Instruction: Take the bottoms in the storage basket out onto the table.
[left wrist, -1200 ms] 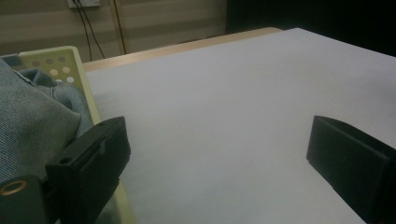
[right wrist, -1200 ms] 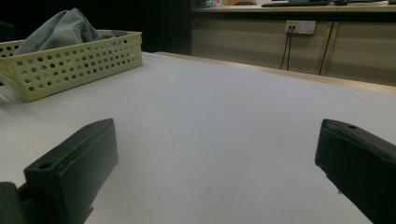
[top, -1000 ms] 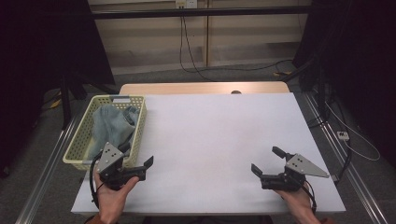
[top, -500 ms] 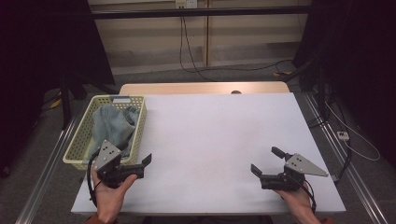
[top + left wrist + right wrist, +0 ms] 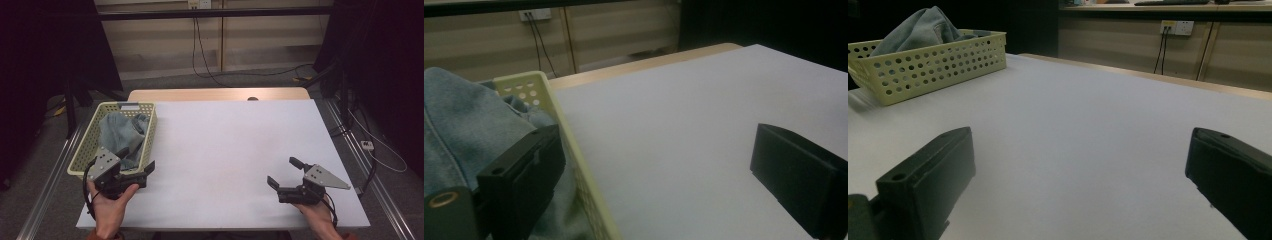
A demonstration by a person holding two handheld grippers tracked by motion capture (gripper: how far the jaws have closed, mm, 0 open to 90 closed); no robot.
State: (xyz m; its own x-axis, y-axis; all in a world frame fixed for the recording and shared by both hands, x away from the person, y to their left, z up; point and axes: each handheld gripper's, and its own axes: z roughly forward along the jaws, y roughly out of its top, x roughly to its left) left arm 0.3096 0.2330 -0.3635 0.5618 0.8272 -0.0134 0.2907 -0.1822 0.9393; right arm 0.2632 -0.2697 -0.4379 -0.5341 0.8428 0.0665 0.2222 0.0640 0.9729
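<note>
I have swung my left gripper (image 5: 136, 161) from the bare table toward ten o'clock, so its open jaws now straddle the near right wall of the yellow basket (image 5: 150, 131), one jaw over the blue denim cloth (image 5: 122, 131) inside

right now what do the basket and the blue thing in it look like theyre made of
The basket looks like moulded plastic, pale yellow-green with a dull sheen: its thin walls carry even rows of round holes. The blue cloth inside looks like faded denim or a similar woven cotton: soft folds, a stitched seam in the left gripper view. The exact fibre cannot be told.
</note>
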